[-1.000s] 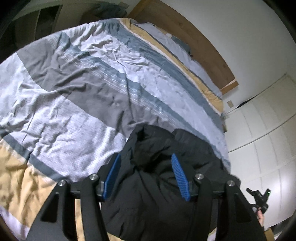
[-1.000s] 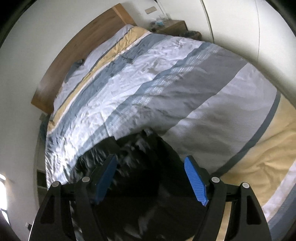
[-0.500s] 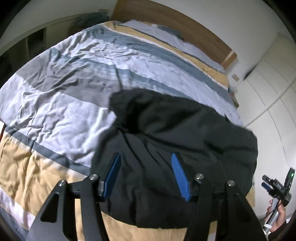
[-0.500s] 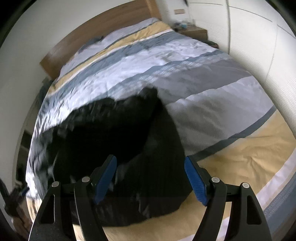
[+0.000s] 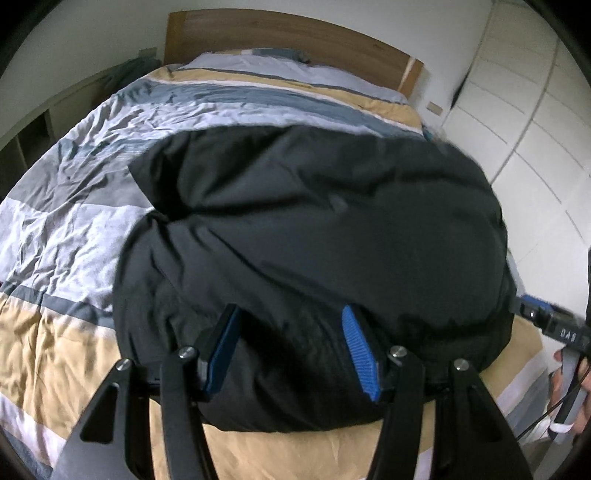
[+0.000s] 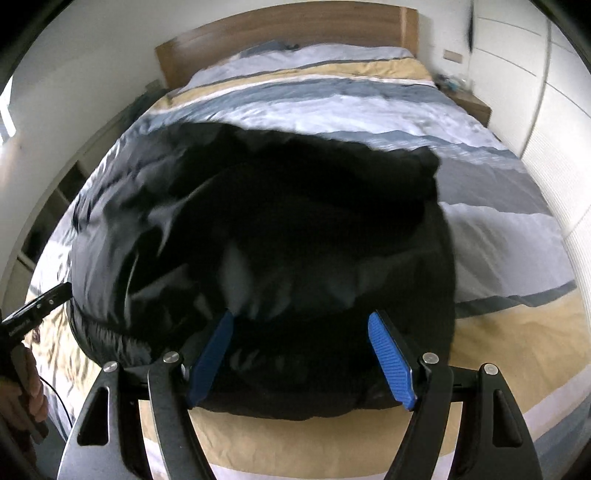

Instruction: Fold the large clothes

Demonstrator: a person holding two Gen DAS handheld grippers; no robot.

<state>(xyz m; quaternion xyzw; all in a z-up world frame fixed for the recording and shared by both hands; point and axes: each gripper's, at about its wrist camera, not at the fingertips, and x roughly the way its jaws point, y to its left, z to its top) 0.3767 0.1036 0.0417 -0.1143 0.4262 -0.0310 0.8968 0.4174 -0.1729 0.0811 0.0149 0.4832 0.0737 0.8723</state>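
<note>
1. Black jacket lies spread on the bed, near the foot end, over the tan and grey stripes of the striped duvet; one pointed corner of it reaches toward the left side of the bed in the left wrist view; puffy, creased, partly blurred in the right wrist view.
2. Left tool points forward along the bed toward the wooden headboard; blue pads set wide apart, nothing clamped between them; dark fabric shows in the gap, but whether the tips touch it cannot be told.
3. Right tool also aimed toward the headboard, tilted down over the near edge of the jacket; jaws spread wide, blue pads apart; no fabric pinched; contact with the cloth not clear.
4. In the left wrist view the right tool shows at the far right edge, held in a hand, just beside the jacket's right edge, low by the bed corner.
5. In the right wrist view the left tool shows at the far left edge, gripped by a hand, just beside the jacket's left edge.
6. White wardrobe doors run along the right side of the bed; a wooden nightstand sits by the headboard.
</note>
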